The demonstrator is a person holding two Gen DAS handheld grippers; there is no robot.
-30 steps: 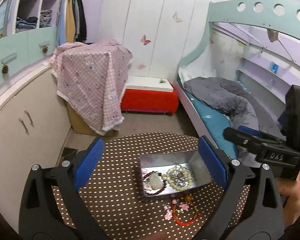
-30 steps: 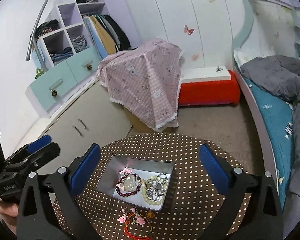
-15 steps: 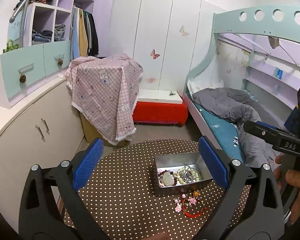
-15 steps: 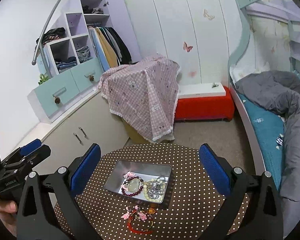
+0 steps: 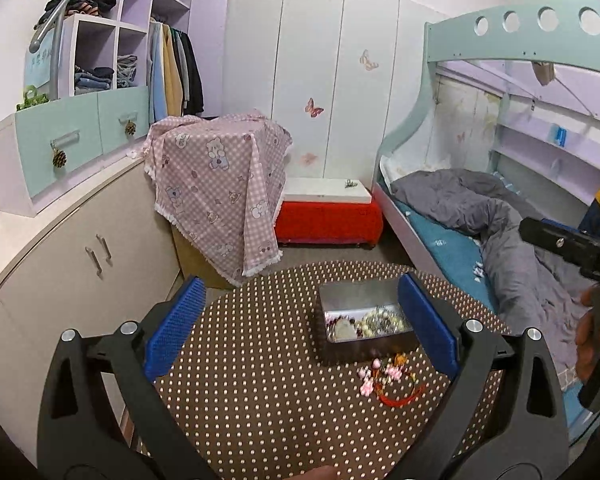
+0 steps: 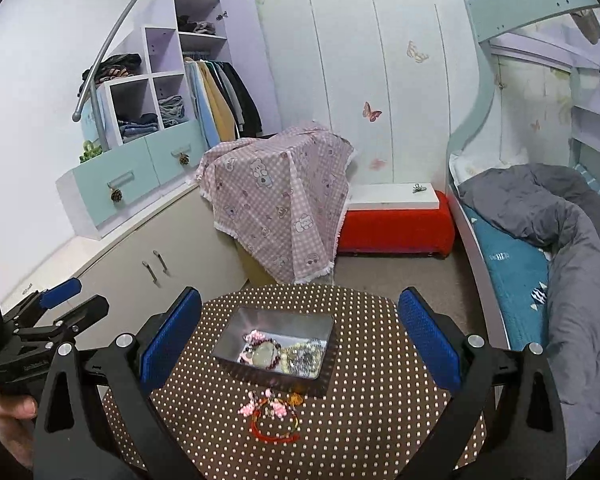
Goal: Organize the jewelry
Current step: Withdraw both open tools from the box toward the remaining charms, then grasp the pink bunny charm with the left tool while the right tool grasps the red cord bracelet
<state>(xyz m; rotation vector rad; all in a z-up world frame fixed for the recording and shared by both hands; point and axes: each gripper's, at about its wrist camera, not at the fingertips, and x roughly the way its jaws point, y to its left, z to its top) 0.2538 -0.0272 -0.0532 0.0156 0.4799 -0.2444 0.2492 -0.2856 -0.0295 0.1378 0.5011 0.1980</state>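
Note:
A metal tin (image 5: 332, 300) (image 6: 236, 332) stands on a round table with a brown polka-dot cloth (image 5: 260, 380) (image 6: 372, 392). Inside lie bead bracelets (image 6: 304, 358) (image 5: 380, 322) and a dark red bracelet with a pale stone (image 6: 262, 354). In front of the tin a red cord bracelet with pink charms (image 6: 274, 416) (image 5: 388, 384) rests on the cloth. My left gripper (image 5: 300, 332) is open and held high over the table, nothing between its blue pads. My right gripper (image 6: 300, 340) is open too, above the tin and bracelet. Each gripper shows at the edge of the other's view.
A low cabinet (image 5: 80, 248) runs along the left. A box draped in pink checked cloth (image 5: 220, 184) and a red bench (image 5: 328, 220) stand behind the table. A bunk bed with a grey duvet (image 5: 480, 216) fills the right. A hand (image 5: 592, 344) holds the right gripper's handle.
Both grippers have risen and pulled back from the table, so the tin and bracelet look smaller and more of the room shows. Both stay open. The jewelry has not moved.

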